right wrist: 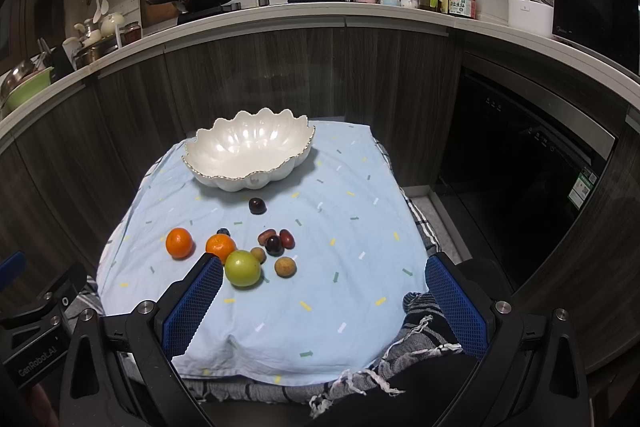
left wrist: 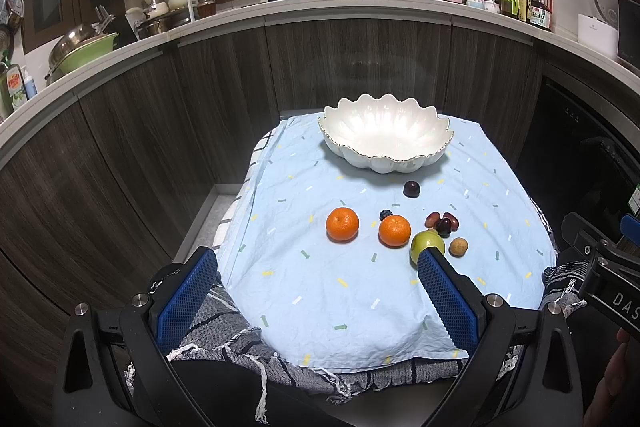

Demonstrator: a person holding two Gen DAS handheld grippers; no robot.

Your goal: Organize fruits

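Both grippers are held open and empty at the near edge of the blue cloth [right wrist: 344, 307]: left gripper [left wrist: 316, 291], right gripper [right wrist: 324, 301]. All fruit lies loose on the cloth, ahead of the jaws; the white bowl [right wrist: 224, 171] sits beyond, nothing seen inside. The green fruit [right wrist: 242, 267] is just beside the right gripper's left finger, so the right is judged nearer. One small brown fruit [right wrist: 258, 254] is shown in the right view only, probably hidden behind the green one in the left.
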